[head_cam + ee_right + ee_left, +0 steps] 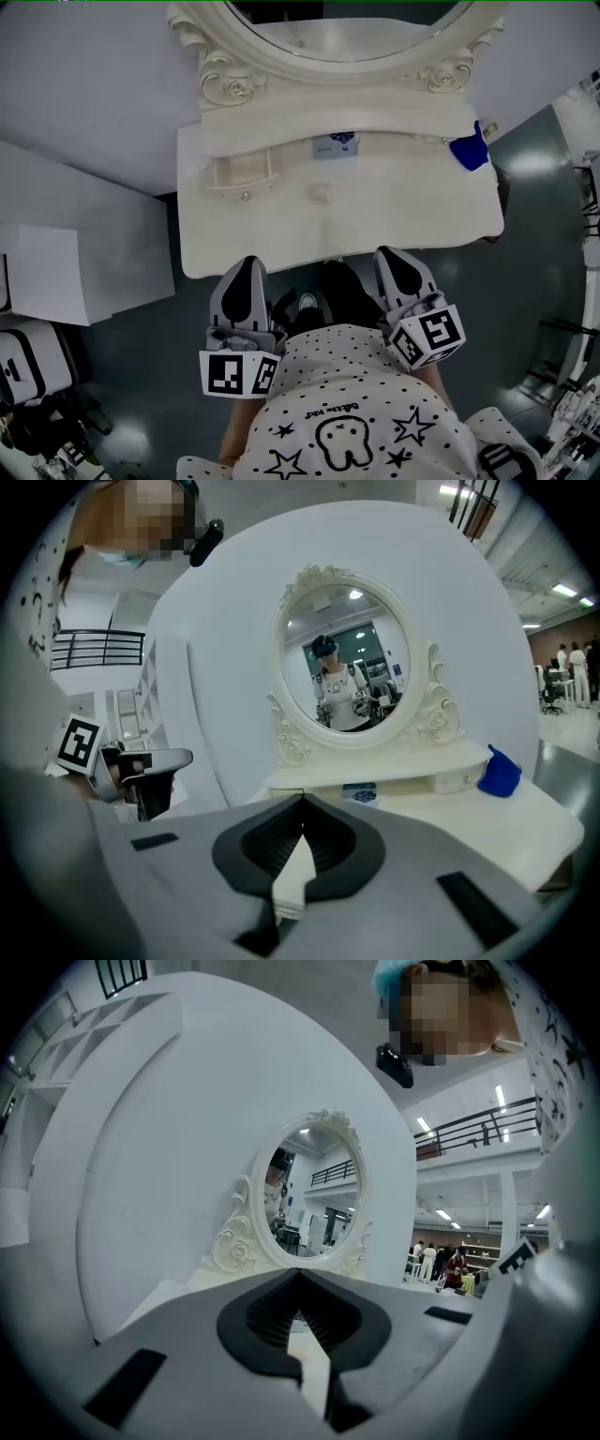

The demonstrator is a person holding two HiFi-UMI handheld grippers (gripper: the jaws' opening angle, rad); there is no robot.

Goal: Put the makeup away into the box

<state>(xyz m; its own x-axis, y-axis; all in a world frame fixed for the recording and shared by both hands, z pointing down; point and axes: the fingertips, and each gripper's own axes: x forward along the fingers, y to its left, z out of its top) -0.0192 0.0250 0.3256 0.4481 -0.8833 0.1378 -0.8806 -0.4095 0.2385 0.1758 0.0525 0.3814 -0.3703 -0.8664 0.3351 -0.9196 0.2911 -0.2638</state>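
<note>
Desk: I am looking down on a cream-white dressing desk [281,246] with an oval mirror in a carved cream frame [234,84] at its back.
Left gripper: the left gripper [247,267] is clenched on nothing, with its jaws together. It sits just off the desk's front edge.
Right gripper: the right gripper [396,258] is clenched and empty as well. It sits by the same edge, well apart from everything on the desk.
Makeup: a small pale pinkish item [321,194] lies on the open top near the middle. A small white-and-blue packet [335,143] lies behind it, under the raised shelf. I take these for the makeup, but they are too small to name.
Box: a pale open-sided holder [242,173] stands at the desk's left, below the shelf. It may be the box, though I cannot tell for sure, and nothing shows inside it.
Other: a bright blue soft thing [469,152] sits at the right end of the shelf.
Done so far: by my reading nothing, as no item is held or stowed.
Left to do: everything. I must reach over the desk, open a gripper, take each item and set it in the box.
</note>
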